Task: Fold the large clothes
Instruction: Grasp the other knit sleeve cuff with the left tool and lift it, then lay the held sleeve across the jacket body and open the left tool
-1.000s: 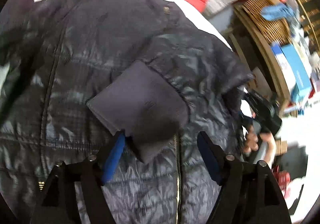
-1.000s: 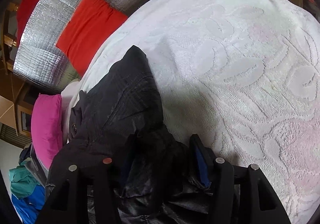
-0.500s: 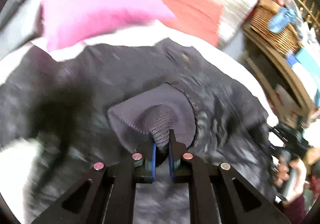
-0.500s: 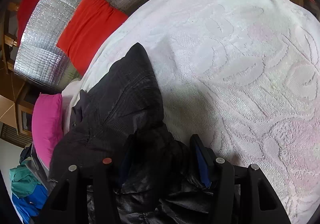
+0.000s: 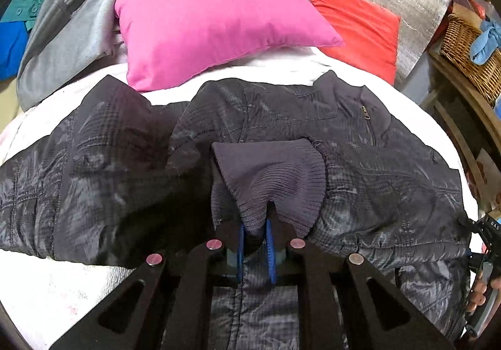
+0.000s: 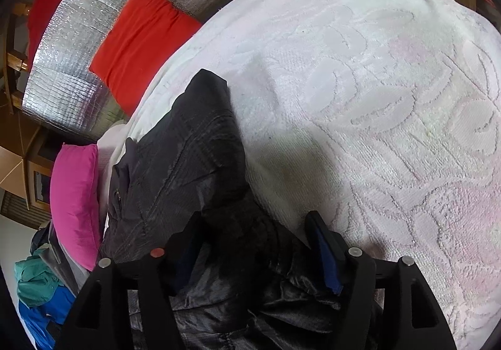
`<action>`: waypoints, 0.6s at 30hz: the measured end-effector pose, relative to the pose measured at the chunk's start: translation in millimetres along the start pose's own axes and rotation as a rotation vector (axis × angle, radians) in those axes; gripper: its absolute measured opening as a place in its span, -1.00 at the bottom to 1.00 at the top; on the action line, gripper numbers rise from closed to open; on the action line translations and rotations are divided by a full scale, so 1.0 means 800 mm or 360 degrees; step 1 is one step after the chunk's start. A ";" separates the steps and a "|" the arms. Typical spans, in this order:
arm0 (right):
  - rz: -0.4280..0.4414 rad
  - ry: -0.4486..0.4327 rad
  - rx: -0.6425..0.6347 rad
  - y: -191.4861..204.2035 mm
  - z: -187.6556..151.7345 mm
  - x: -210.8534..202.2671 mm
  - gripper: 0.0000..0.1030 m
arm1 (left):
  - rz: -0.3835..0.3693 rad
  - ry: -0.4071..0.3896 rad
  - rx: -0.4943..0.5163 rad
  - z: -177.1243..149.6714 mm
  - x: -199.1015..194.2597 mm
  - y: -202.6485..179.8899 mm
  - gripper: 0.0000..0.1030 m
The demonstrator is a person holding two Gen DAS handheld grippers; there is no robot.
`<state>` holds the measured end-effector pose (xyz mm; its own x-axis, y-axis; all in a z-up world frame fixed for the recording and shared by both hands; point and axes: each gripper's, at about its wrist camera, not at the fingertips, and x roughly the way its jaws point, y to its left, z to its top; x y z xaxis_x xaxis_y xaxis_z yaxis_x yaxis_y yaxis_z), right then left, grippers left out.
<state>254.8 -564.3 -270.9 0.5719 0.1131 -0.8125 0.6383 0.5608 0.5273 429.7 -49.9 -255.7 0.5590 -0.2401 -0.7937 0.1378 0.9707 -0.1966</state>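
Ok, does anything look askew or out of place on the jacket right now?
Mostly the ribbed cuff: it is bunched and puckered where the left tongs pinch it over the jacket front. The fabric between the opening right tongs is crumpled too. I see no damage or spills.

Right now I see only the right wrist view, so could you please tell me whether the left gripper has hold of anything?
Observer: Yes. The left gripper pinches the ribbed cuff of a sleeve between its pads, though its jaws are opening.
Operator: Thank you. Where is that cuff lying?
Observer: It is drawn over the front of the dark jacket, near the middle.
Operator: Is anything beside the bed on that side?
Observer: A wicker basket stands on a wooden shelf past the red cushion.
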 end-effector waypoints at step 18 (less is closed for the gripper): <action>-0.0029 -0.0065 -0.0564 0.106 -0.066 -0.031 0.16 | 0.0273 -0.0408 -0.0798 -0.045 -0.161 0.248 0.38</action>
<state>267.4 -476.1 -218.9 0.5867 0.0718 -0.8066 0.4342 0.8129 0.3882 355.9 173.3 -213.0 0.7276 -0.0112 -0.6859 -0.3407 0.8619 -0.3755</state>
